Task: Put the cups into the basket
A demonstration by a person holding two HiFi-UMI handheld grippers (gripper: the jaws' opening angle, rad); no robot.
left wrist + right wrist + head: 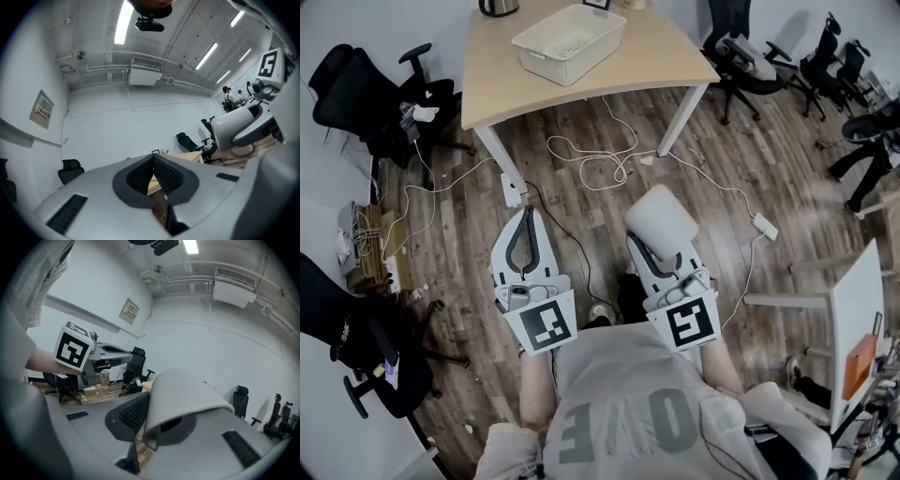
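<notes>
Here we hold a single white cup in the right claw, low in front of our body and over the wooden floor; the claw is clenched on the cup's wall, with the ribbed pad of one jaw pressed against the outside. In the right gripper view the cup lies on its side; its long axis runs roughly along the jaws, its mouth is turned back toward the camera and downward, and its closed bottom points forward. The left claw sits just beside it; in the left gripper view its jaws meet at the tips with nothing between them.

The white slotted basket stands on the table ahead of us, well apart from the cup, its long side set at a slant to the table's edge; a dark vessel stands behind it at the far edge. Between us and the table lie loops of white cable across the floor, and the table's white legs stand in the path. Black office chairs flank the table, one on the left and several on the right.
</notes>
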